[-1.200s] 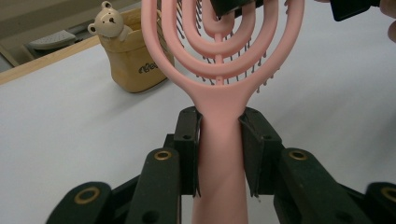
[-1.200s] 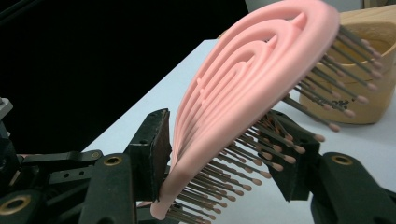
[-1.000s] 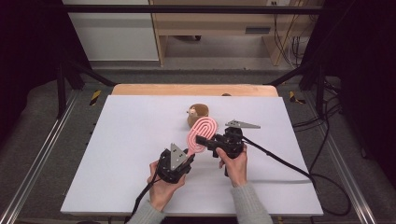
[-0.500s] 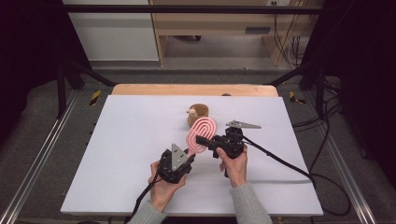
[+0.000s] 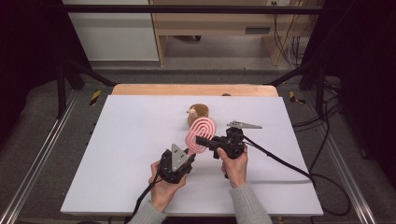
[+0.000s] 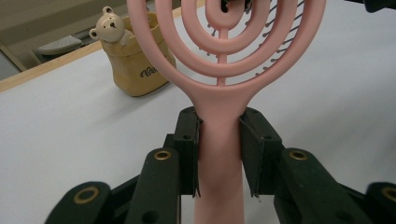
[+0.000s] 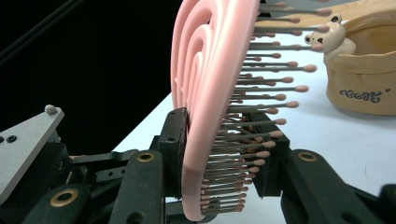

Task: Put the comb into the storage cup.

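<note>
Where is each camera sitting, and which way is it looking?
High view: sits above the table, looking forward and down; both forearms, left gripper and right gripper show.
Left gripper view: rides that gripper, looking along its jaws clamped on the pink hairbrush handle.
Right gripper view: rides that gripper, seeing the brush edge-on, jaws just closing on its head.
All views share the brush and bear cup.

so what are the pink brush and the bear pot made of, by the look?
Pink brush: likely moulded plastic, smooth matte, thin bristles with rounded tips.
Bear pot: tan, matte, printed lettering; possibly silicone or ceramic, can't tell which.
</note>
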### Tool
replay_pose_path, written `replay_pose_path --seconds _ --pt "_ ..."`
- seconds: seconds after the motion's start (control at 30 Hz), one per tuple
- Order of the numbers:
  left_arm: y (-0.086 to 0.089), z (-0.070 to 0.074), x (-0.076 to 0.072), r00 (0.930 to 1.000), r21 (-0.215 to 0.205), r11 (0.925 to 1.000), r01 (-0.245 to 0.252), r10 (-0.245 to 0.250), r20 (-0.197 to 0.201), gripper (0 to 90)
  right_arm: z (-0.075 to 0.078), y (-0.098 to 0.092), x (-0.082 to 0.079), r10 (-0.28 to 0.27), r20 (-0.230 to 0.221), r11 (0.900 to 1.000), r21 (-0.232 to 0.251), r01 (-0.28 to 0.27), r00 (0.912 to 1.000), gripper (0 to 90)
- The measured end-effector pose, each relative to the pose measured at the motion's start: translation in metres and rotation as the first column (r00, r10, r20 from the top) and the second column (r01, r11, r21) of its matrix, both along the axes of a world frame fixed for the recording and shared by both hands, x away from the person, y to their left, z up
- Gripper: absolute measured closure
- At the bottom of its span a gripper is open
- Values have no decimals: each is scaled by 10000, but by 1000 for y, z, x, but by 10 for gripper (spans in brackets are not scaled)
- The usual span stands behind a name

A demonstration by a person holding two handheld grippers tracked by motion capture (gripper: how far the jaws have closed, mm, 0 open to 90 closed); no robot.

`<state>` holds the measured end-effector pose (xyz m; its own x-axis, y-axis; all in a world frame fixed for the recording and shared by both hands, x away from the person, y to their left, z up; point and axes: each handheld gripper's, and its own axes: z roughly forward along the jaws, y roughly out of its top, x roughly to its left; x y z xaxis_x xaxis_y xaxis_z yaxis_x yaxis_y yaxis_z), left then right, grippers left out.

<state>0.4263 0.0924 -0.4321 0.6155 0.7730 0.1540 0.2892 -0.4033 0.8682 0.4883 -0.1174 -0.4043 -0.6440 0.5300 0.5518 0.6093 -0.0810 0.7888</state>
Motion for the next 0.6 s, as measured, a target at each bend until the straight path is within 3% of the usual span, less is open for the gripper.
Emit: replay_pose_path --seconds 0.6 --pt "0 5 1 9999 -125 9999 44 -42 128 666 5 -3 -3 -108 402 9997 243 98 9991 628"
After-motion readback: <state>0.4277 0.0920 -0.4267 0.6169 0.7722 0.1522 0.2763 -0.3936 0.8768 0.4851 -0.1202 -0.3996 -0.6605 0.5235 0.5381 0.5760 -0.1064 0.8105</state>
